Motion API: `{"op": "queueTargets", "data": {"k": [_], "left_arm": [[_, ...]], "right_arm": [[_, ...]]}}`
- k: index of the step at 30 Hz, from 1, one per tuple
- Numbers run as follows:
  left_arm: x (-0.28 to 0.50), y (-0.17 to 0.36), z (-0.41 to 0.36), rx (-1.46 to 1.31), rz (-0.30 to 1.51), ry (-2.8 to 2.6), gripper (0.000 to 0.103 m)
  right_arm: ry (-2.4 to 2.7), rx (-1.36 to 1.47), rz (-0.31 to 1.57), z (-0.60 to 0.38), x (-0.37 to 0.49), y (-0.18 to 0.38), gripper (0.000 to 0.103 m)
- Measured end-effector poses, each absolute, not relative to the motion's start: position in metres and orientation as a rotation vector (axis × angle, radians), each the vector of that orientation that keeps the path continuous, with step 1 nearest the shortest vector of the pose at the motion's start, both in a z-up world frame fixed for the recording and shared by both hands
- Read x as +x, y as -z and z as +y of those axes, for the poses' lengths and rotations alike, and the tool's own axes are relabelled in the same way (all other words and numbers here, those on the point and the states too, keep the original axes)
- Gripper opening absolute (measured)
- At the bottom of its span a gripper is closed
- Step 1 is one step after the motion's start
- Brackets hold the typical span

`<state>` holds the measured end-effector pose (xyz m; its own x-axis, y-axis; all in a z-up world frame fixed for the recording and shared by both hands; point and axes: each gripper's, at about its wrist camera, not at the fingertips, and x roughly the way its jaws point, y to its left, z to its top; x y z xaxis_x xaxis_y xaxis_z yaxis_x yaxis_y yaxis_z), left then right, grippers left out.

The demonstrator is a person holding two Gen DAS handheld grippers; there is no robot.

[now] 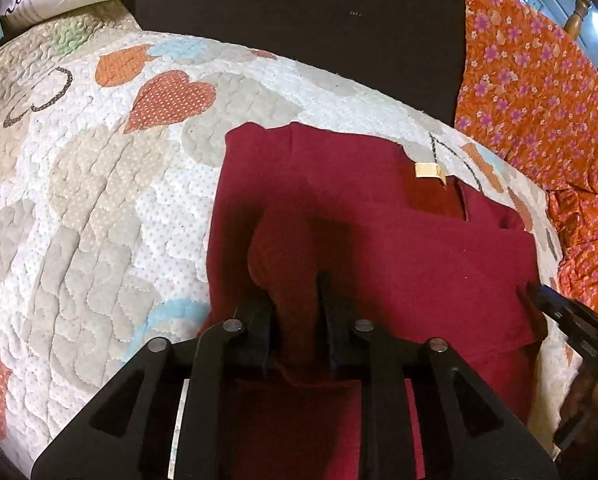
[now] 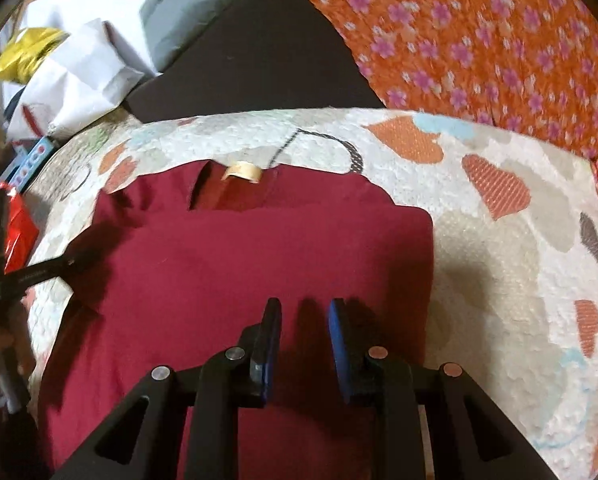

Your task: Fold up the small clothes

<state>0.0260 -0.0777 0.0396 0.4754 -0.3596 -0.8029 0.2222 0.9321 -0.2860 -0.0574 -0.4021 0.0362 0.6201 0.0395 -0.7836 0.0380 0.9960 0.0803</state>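
A dark red garment with a beige neck label lies partly folded on a quilted heart-pattern blanket. My left gripper is shut on a raised fold of the red cloth near its left side. In the right wrist view the garment lies flat, label at the far edge. My right gripper hovers over its right part, jaws apart and empty. The right gripper shows at the left view's right edge; the left gripper shows at the right view's left edge.
An orange flowered cloth lies to the right of the quilt. A dark cushion sits behind it. White paper bags and small boxes lie at the left.
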Motion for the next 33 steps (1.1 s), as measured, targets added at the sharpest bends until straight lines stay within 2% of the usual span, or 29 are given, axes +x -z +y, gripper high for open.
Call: {"op": "queueTargets", "data": {"k": [4, 9, 12, 16, 20, 24, 31, 32, 33], "left_arm": [[0.022, -0.041, -0.084, -0.105, 1.0, 0.344, 0.02], [0.021, -0.04, -0.089, -0.064, 0.982, 0.322, 0.024], [0.018, -0.043, -0.088, -0.054, 0.974, 0.315, 0.024], [0.013, -0.048, -0.085, -0.028, 0.95, 0.29, 0.034], [0.009, -0.051, -0.081, -0.021, 0.948, 0.279, 0.034], [0.004, -0.051, -0.078, 0.0, 0.944, 0.268, 0.034], [-0.012, -0.059, -0.069, 0.041, 0.901, 0.274, 0.035], [-0.013, -0.061, -0.068, 0.038, 0.9, 0.28, 0.037], [-0.015, -0.063, -0.066, 0.029, 0.897, 0.286, 0.047]], "right_arm": [[0.018, 0.115, 0.905, -0.4, -0.076, -0.033, 0.023], [0.047, 0.09, 0.988, -0.395, -0.07, 0.002, 0.023], [0.058, 0.108, 0.971, -0.393, -0.074, -0.007, 0.023], [0.043, 0.137, 0.92, -0.389, -0.089, -0.025, 0.023], [0.075, 0.137, 0.911, -0.388, -0.091, -0.022, 0.029], [0.098, 0.158, 0.97, -0.395, -0.082, 0.002, 0.029], [0.08, 0.196, 0.901, -0.39, -0.101, -0.029, 0.029], [0.073, 0.198, 0.888, -0.388, -0.106, -0.034, 0.03], [0.064, 0.204, 0.877, -0.388, -0.111, -0.039, 0.031]]}}
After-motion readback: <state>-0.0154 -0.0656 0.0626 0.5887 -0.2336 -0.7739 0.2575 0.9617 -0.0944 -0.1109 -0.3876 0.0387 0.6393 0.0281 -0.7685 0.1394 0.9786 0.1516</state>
